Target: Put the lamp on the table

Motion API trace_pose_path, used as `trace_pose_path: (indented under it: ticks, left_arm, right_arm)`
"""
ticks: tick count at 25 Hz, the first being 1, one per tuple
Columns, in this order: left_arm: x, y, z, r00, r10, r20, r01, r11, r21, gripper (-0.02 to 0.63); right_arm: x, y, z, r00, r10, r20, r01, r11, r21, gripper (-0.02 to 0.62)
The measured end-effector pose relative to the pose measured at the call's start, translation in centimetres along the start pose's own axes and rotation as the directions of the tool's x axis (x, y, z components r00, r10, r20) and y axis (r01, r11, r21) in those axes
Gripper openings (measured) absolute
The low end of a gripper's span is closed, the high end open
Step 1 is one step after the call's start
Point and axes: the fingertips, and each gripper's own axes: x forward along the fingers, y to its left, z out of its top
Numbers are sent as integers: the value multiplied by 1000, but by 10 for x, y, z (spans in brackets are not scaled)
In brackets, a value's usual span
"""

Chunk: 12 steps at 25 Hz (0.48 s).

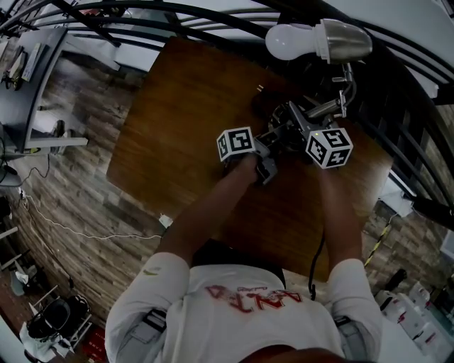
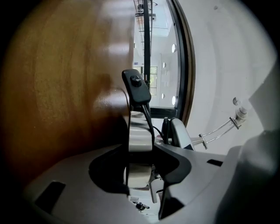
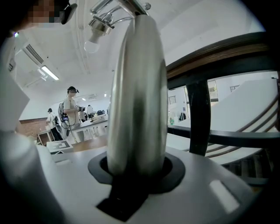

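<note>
The lamp has a white bulb [image 1: 287, 41], a silver shade [image 1: 345, 40] and a round silver base [image 2: 140, 135]. It sits over the far right of the brown table [image 1: 184, 106]. My right gripper [image 1: 301, 122] is shut on the base's rim [image 3: 138, 96], which fills its jaws [image 3: 135, 175]. My left gripper [image 1: 272, 145] reaches the base from the near left. In the left gripper view the base shows edge-on inside the gripper [image 2: 140, 162], with a dark gap beside it. A black cord switch [image 2: 136, 85] hangs past the base. Whether the base touches the table cannot be told.
Dark curved railing bars [image 1: 213, 21] run just beyond the table's far edge and behind the lamp. Wood flooring [image 1: 71, 177] lies to the left with a thin white cable on it. A desk [image 1: 28, 85] stands at far left. People [image 3: 72, 111] stand far back in the room.
</note>
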Motion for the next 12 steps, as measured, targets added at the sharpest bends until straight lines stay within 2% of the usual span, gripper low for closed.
trace_pose_path:
  ticks: [2, 5, 9, 11, 12]
  left_arm:
    - [-5, 1, -5, 1000, 2, -20, -1, 1000, 9, 160]
    - [-18, -4, -7, 999, 24, -47, -21, 997, 71, 163]
    - [-52, -9, 0, 995, 99, -26, -94, 984, 151, 164]
    - [-72, -8, 13, 987, 163, 13, -162, 962, 219, 161]
    - [-81, -7, 19, 978, 205, 33, -207, 938, 278, 138]
  right_arm:
    - [-2, 1, -2, 1000, 0, -5, 0, 1000, -6, 137]
    - [-3, 0, 0, 1000, -1, 1, 1, 1000, -3, 137]
    - [-3, -1, 1, 1000, 0, 0, 0, 1000, 3, 137]
    - [-1, -1, -1, 1000, -2, -7, 2, 1000, -3, 137]
    - [1, 0, -2, 1000, -4, -10, 4, 1000, -10, 137]
